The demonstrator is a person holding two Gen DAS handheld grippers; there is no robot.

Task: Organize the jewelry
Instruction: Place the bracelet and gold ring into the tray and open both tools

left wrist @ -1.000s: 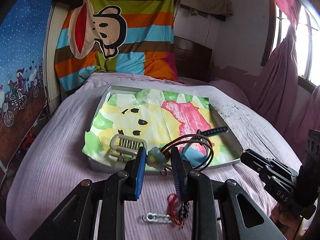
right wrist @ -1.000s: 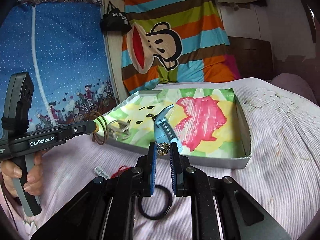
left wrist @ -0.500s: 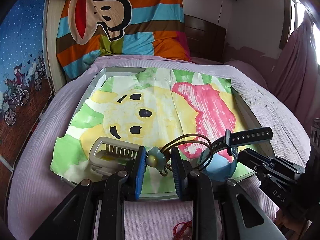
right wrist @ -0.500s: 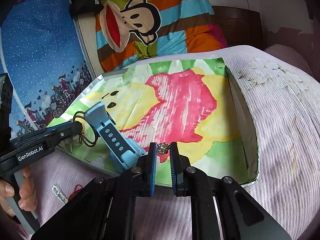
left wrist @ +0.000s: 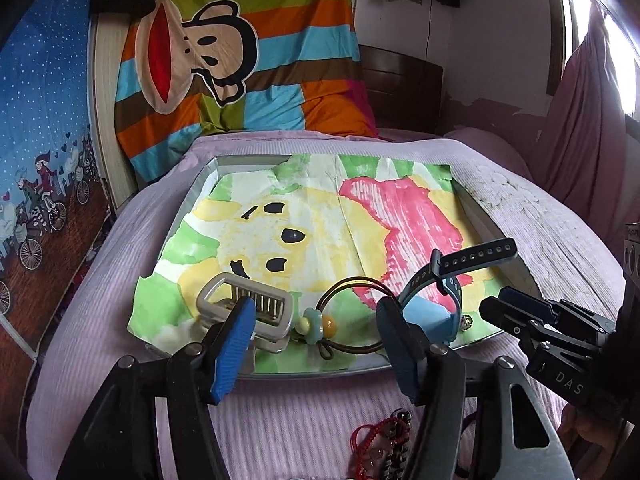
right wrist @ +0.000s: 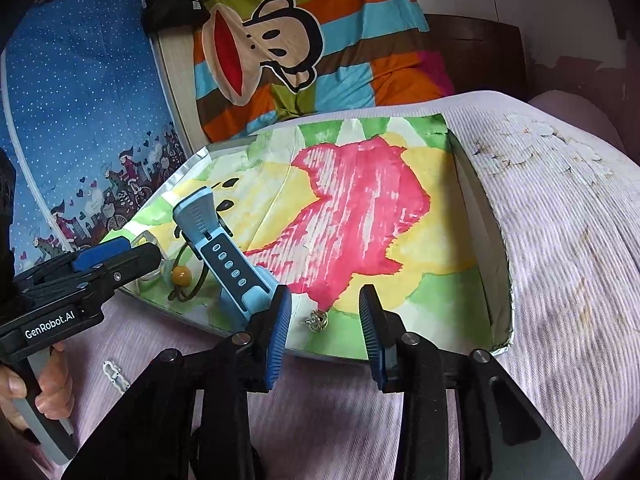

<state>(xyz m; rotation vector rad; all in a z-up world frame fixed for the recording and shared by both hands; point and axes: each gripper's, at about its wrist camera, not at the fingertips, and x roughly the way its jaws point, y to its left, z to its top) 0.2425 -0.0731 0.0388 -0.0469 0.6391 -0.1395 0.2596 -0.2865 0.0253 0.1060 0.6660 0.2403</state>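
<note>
Two grippers: both are seen with fingers spread wide and nothing held between them.
Left gripper (left wrist: pixel 316 340): it is seen low in the left wrist view, at the near edge of the tray (left wrist: pixel 476 216), with the hair tie (left wrist: pixel 320 326) lying between its fingers.
Right gripper (right wrist: pixel 324 320): it is seen at the lower centre of the right wrist view, with a small silver ring (right wrist: pixel 316 319) lying on the tray lining between its fingers.
Hair tie: a brown loop with a flower bead and an orange bead, laid on the painted paper.
Watch (left wrist: pixel 444 292): a blue strap, propped up just right of the hair tie.
Hair clip (left wrist: pixel 244 306): grey, placed left of the hair tie inside the tray.
Bed (left wrist: pixel 304 416): a red cord bracelet (left wrist: pixel 380 446) is left on it, below the tray.
</note>
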